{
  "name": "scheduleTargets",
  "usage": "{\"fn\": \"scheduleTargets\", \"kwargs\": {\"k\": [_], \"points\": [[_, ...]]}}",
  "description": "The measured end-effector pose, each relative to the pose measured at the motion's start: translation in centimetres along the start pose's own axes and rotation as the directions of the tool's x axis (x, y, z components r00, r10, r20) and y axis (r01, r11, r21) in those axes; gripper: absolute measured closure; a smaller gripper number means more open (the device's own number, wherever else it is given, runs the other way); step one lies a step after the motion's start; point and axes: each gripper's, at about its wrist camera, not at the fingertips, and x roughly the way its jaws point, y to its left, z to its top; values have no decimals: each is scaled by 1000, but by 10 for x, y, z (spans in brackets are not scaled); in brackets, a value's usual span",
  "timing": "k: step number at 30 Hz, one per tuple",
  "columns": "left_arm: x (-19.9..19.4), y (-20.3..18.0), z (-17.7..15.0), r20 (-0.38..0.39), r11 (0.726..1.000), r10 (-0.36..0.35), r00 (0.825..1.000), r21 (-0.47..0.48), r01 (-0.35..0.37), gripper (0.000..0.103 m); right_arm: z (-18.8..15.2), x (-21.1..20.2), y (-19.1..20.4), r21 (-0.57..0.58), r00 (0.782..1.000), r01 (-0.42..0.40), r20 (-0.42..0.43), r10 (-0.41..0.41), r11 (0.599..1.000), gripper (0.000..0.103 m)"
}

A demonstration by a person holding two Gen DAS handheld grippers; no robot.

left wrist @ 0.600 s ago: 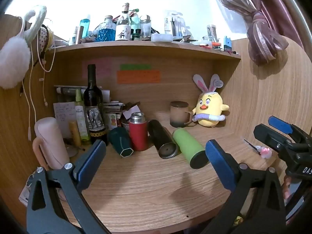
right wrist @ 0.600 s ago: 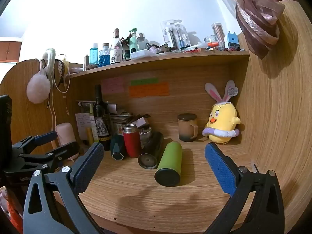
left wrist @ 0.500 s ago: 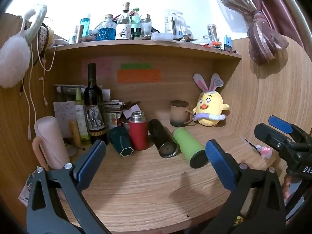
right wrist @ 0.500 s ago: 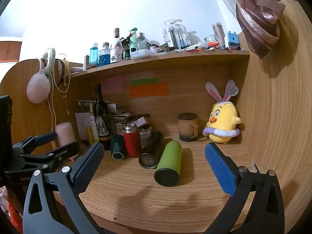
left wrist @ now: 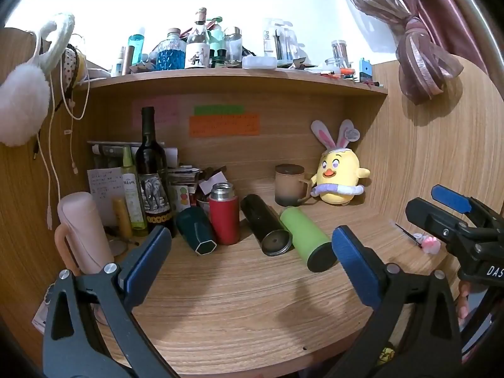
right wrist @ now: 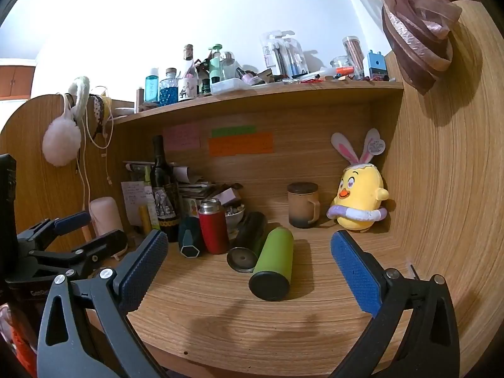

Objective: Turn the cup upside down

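A green cup (left wrist: pixel 307 239) (right wrist: pixel 274 264) lies on its side on the wooden desk, dark end toward me. A black cup (left wrist: pixel 263 225) (right wrist: pixel 247 242) lies beside it on the left. A red flask (left wrist: pixel 223 214) (right wrist: pixel 213 225) stands upright, and a dark teal cup (left wrist: pixel 197 234) (right wrist: pixel 190 241) leans beside it. A brown mug (left wrist: pixel 289 184) (right wrist: pixel 303 204) stands at the back. My left gripper (left wrist: pixel 250 252) is open and empty, short of the cups. My right gripper (right wrist: pixel 249 261) is open and empty, with the green cup between its fingers farther ahead.
A yellow chick plush (left wrist: pixel 338 178) (right wrist: pixel 360 203) sits at the back right. A wine bottle (left wrist: pixel 152 173), small bottles and papers crowd the back left. A pink cup (left wrist: pixel 83 230) stands at the left. A shelf (left wrist: pixel 233 77) of bottles hangs overhead. Wooden walls close both sides.
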Motion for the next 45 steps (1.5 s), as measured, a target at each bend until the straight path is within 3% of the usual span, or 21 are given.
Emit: {"fn": "scheduleTargets", "kwargs": {"k": [45], "points": [[-7,-1,6,12,1000,2,1000,6,-2,0,2,-1,3,-8,1000,1,6,0,1000,0]]}}
